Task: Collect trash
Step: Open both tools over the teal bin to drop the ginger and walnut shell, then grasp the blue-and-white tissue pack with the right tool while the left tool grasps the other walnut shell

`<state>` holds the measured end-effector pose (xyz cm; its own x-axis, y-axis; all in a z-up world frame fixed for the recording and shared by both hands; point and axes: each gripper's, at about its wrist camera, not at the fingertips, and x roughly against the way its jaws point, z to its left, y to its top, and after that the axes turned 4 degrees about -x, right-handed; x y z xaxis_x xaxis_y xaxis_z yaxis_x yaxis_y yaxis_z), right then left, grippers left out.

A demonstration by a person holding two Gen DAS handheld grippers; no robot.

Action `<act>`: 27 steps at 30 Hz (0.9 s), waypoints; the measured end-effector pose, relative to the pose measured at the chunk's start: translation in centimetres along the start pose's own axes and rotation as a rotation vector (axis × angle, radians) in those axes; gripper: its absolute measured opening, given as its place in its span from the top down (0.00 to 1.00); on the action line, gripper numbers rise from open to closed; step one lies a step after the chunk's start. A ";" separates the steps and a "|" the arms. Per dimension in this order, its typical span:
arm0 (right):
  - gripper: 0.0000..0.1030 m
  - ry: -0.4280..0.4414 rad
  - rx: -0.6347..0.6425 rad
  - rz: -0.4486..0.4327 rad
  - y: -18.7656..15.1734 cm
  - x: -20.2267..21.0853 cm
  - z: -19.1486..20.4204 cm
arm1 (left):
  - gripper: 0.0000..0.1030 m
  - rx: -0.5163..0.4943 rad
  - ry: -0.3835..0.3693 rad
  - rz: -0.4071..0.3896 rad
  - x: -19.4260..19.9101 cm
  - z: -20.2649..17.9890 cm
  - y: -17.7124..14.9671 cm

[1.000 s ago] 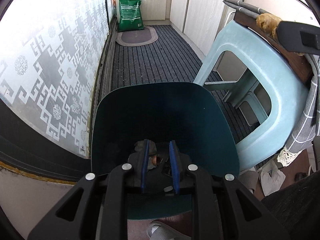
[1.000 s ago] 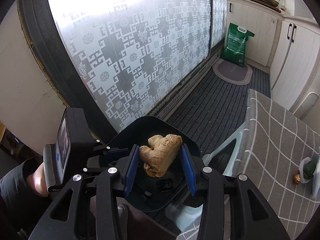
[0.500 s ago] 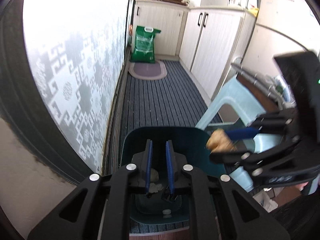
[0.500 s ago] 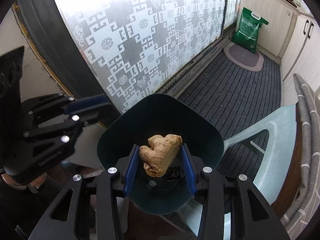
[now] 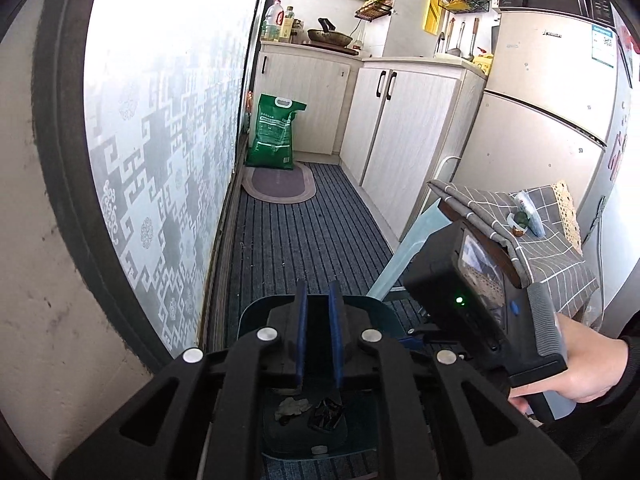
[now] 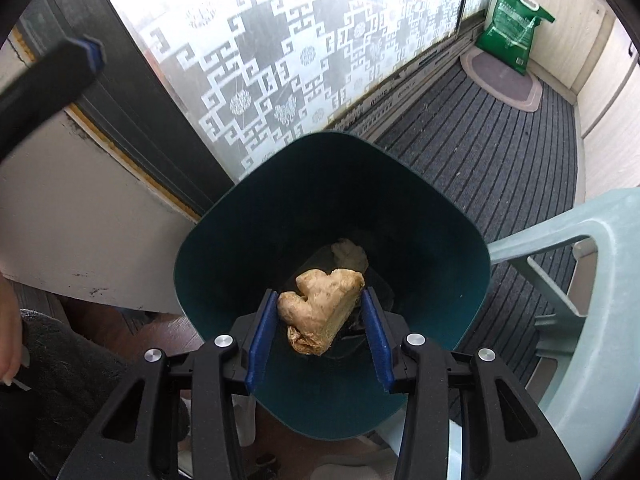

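In your left wrist view, your left gripper (image 5: 319, 332) sits above the dark teal trash bin (image 5: 256, 312), with its blue-padded fingers (image 5: 301, 336) drawn close together and nothing between them, so it reads as clenched on air. Below the fingers, on the bin's floor, lie a crumpled brownish scrap (image 5: 291, 407) and a dark wrapper (image 5: 326, 414), just beside each other. To the right, your right hand (image 5: 576, 368) grips the handle of the other gripper unit (image 5: 476, 280), whose small screen and green light face you. Behind it stands a small table draped in a grey checked cloth (image 5: 540, 240), with a few small items on top too small to identify. Farther back, a green sack (image 5: 274, 134) leans by the cabinets (image 5: 404, 120), next to an oval mat (image 5: 278, 185) on the striped floor covering.

In your right wrist view, your right gripper (image 6: 320, 334) is grasping a piece of ginger (image 6: 322, 308) between its blue pads (image 6: 262, 340), holding it over the open mouth of the trash bin (image 6: 240, 240). The ginger touches both pads. Deeper inside the bin rests a paler lump (image 6: 350, 254). A light green plastic chair (image 6: 596, 280) stands to the right of the bin, and the patterned frosted glass door (image 6: 300, 48) runs along the far side.
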<state>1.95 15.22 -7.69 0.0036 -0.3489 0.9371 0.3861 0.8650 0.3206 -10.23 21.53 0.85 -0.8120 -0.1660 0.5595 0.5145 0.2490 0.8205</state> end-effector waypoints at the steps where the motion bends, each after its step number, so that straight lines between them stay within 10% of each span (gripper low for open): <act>1: 0.45 0.000 -0.009 0.002 0.1 -0.1 0.0 | 0.89 -0.005 -0.005 0.002 0.0 -0.2 0.1; 27: 0.66 -0.111 -0.069 -0.433 2.4 13.6 -4.4 | 0.89 -0.028 -0.101 -0.259 3.6 -5.6 6.1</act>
<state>6.93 10.96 5.24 -0.2698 -0.6295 0.7287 0.3906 0.6202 0.6803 -8.47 17.11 8.47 -0.9401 -0.1244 0.3175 0.2926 0.1838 0.9384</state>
